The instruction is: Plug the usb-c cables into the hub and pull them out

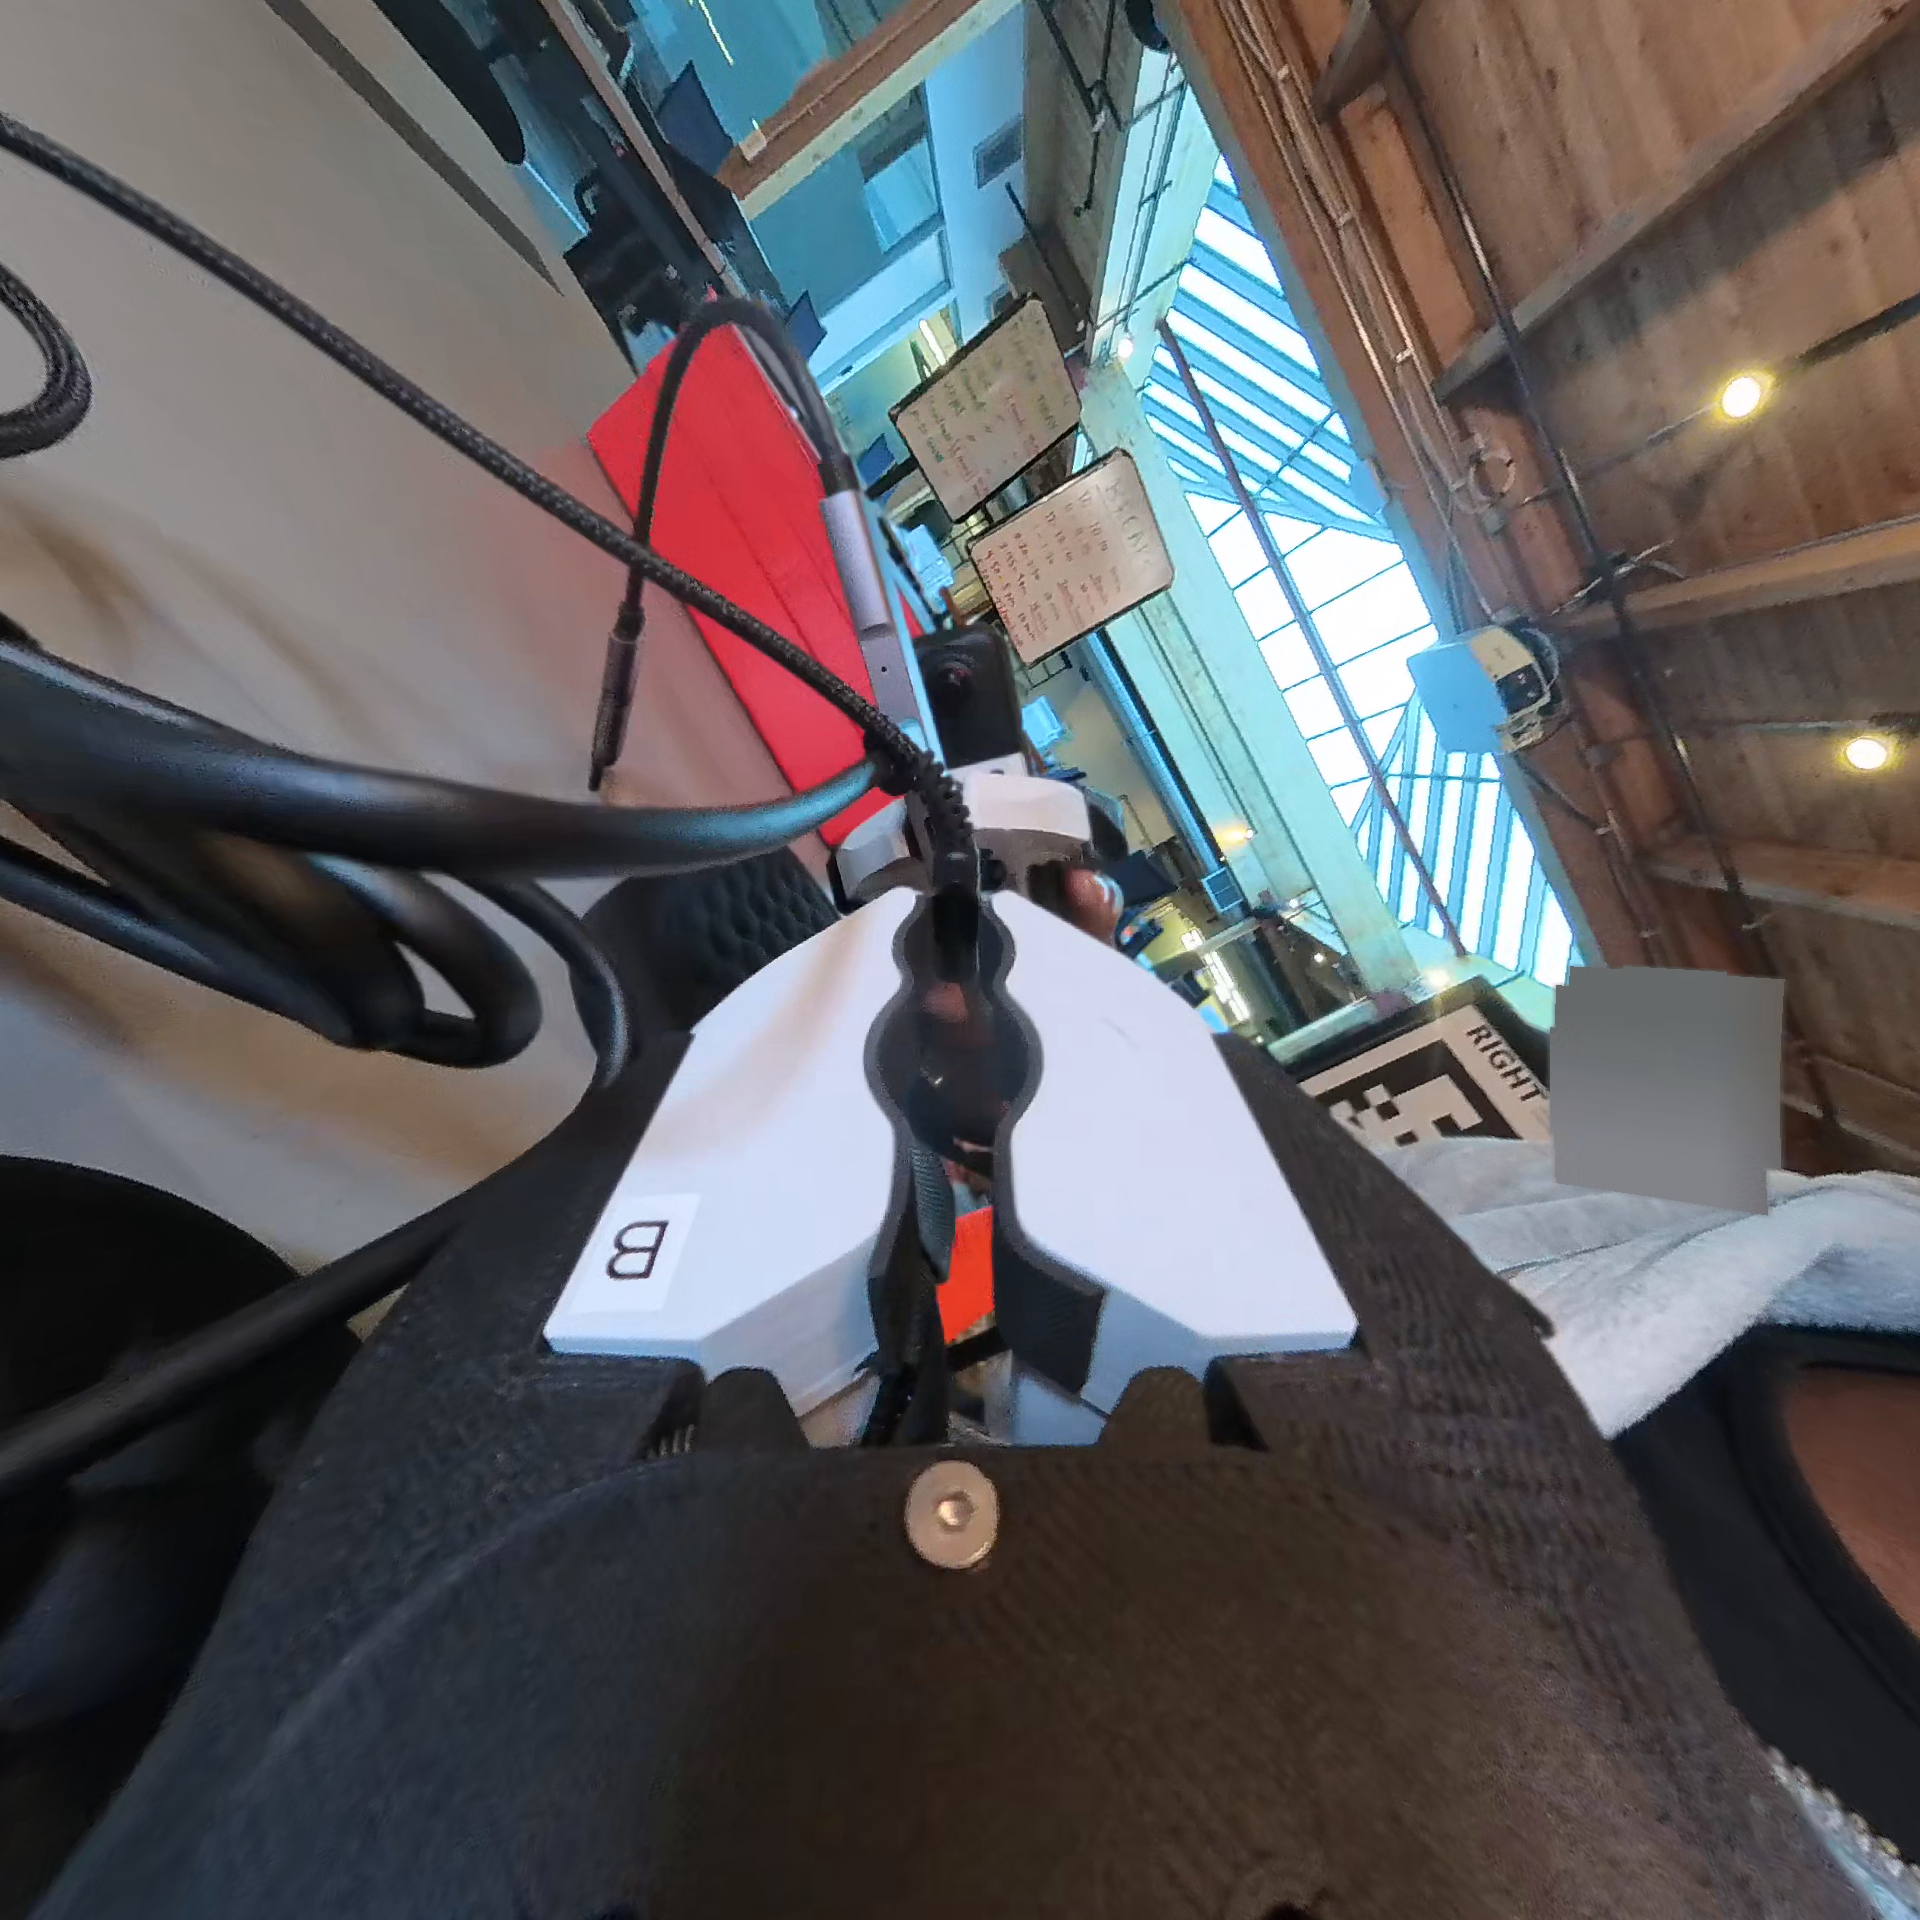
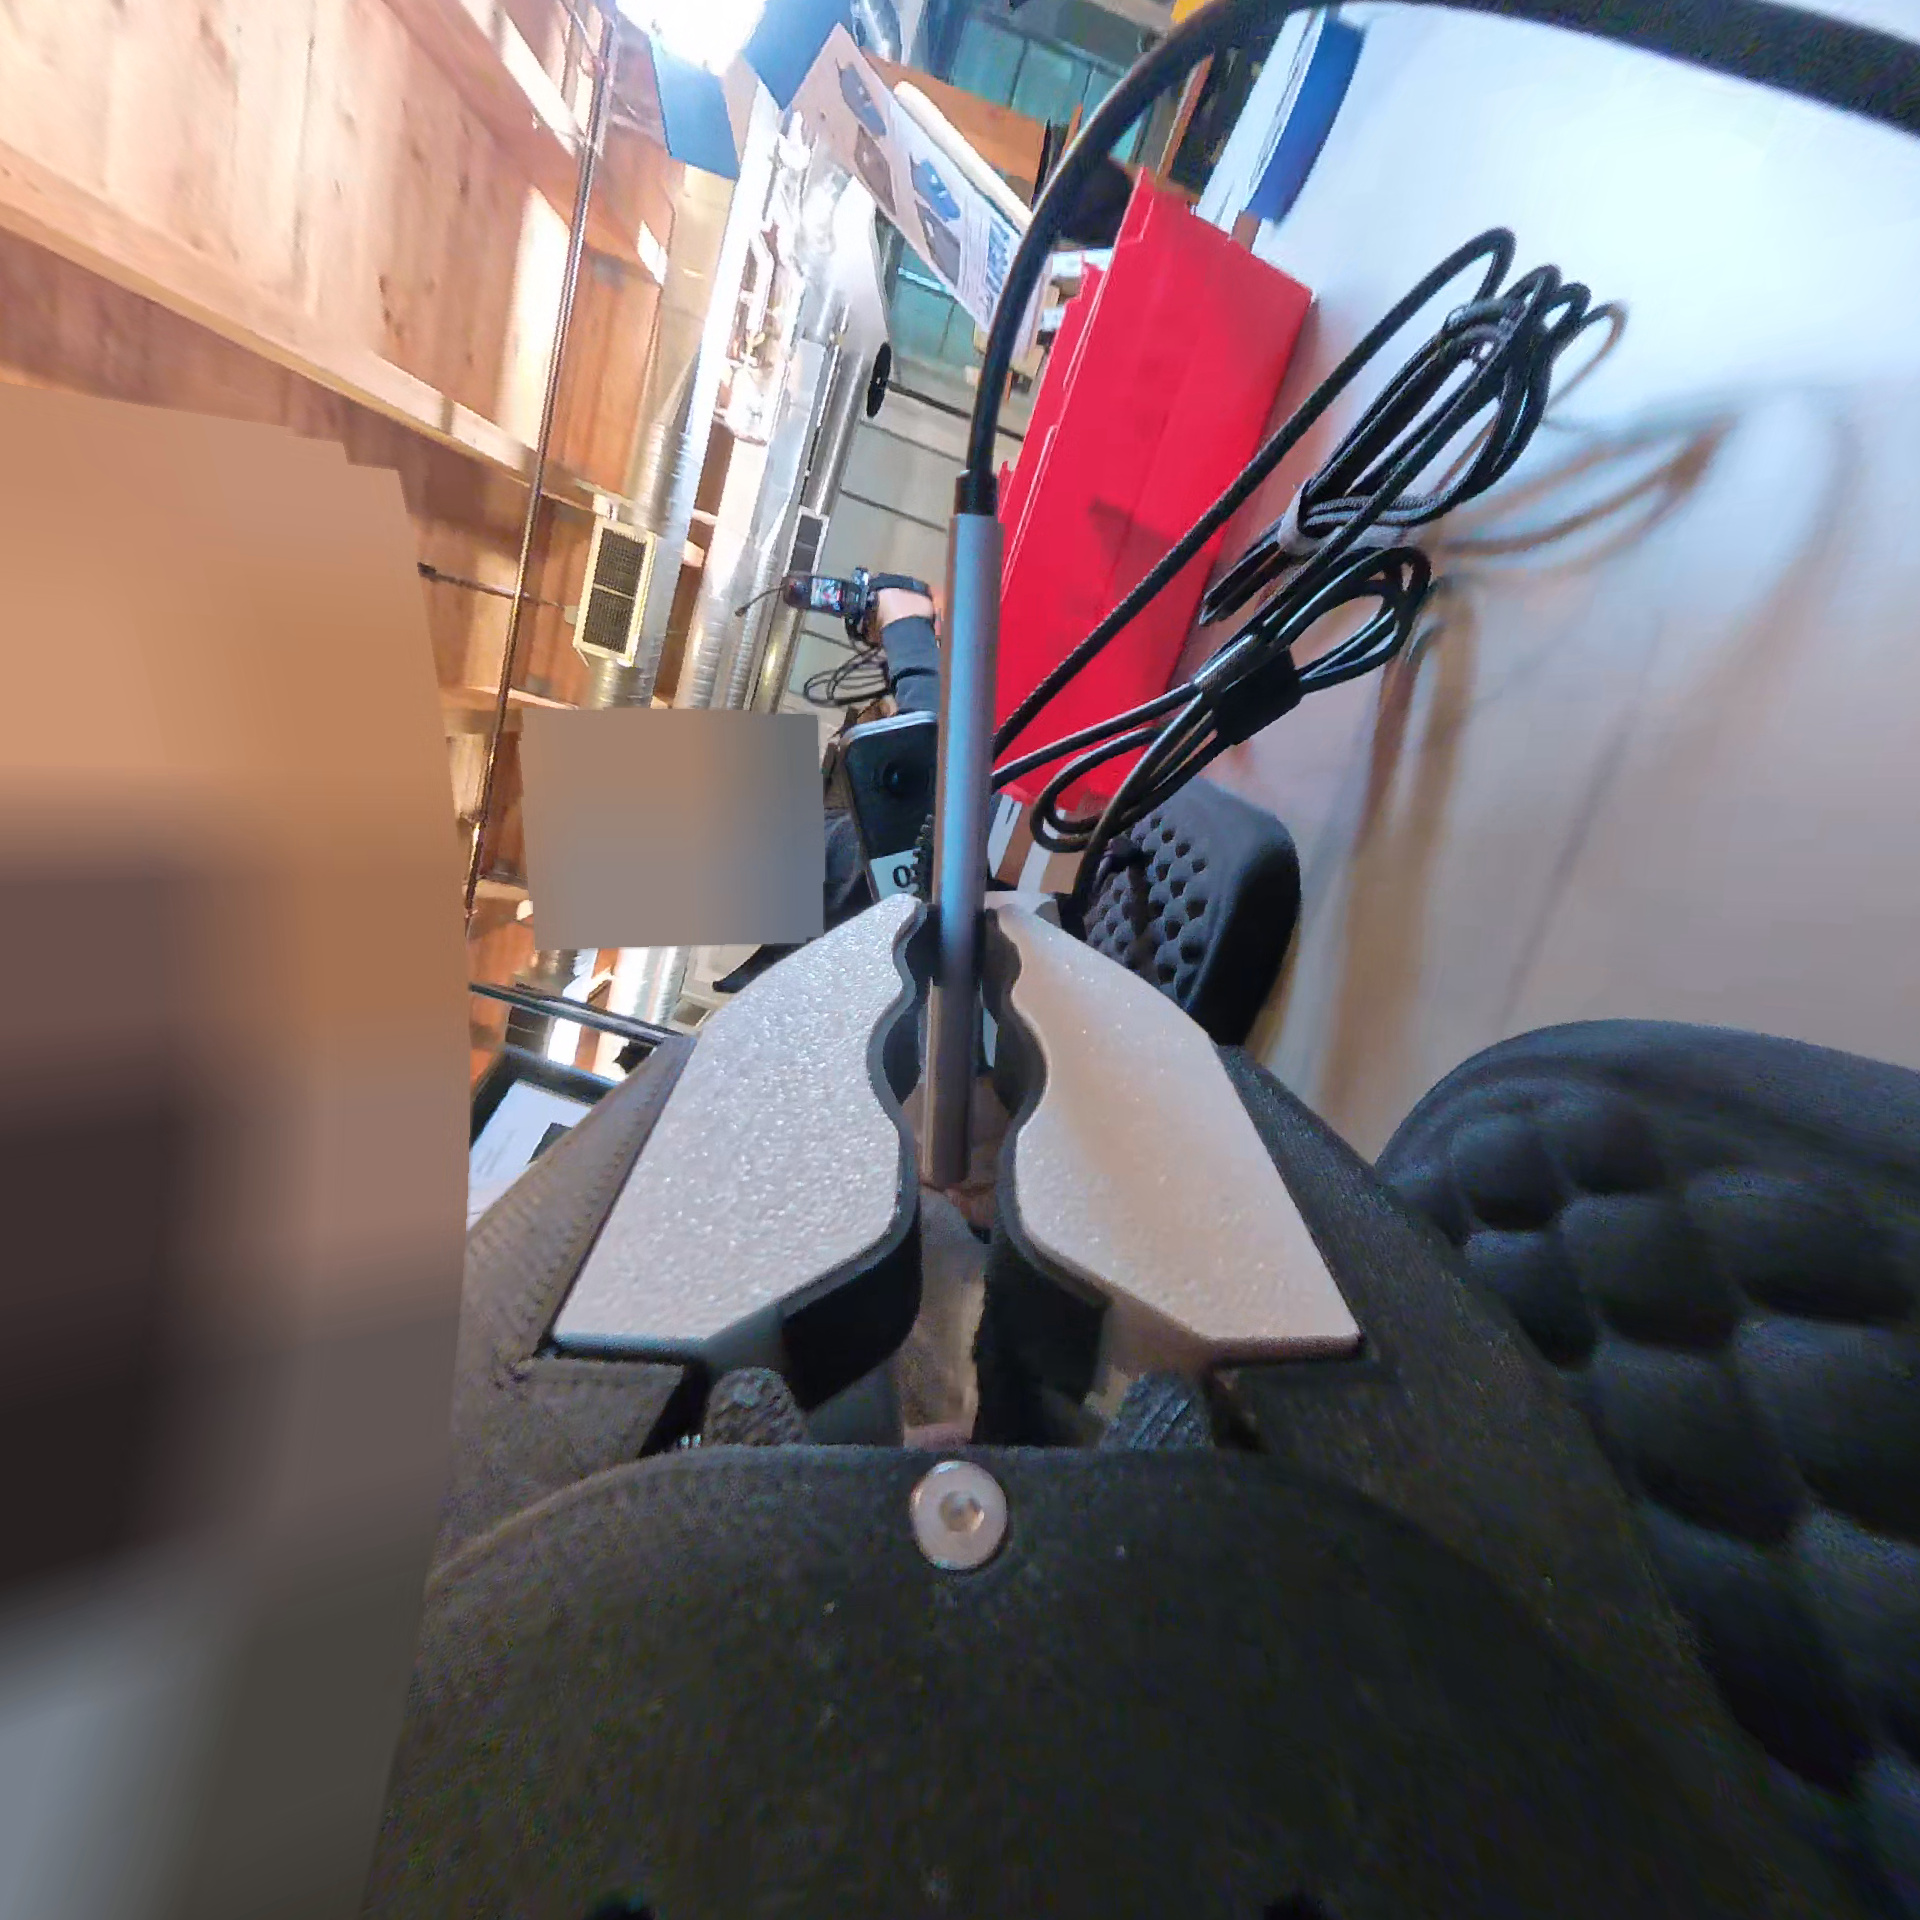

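Note:
In the left wrist view my left gripper (image 1: 951, 914) is shut on the plug end of a black braided usb-c cable (image 1: 520, 468), which runs up and left over the white table (image 1: 260, 540). The plug tip is hidden between the fingers. Just beyond it, my right gripper (image 1: 966, 821) holds the slim grey hub (image 1: 868, 592). The hub's own black lead (image 1: 665, 416) loops over, and its plug (image 1: 615, 696) hangs free. In the right wrist view my right gripper (image 2: 961, 935) is shut on the hub (image 2: 964, 727), held edge-on, its lead (image 2: 1023, 260) arching overhead.
A red bin (image 2: 1143, 468) stands on the table behind the hub. Two bundled black cables (image 2: 1403, 520) (image 2: 1247, 686) lie on the table. Black padded cushions (image 2: 1195, 914) (image 2: 1662, 1299) sit near the grippers. A thick black cable (image 1: 416, 810) coils at left. A small black camera (image 1: 966, 686) stands behind. My left and right fingertips are right by each other.

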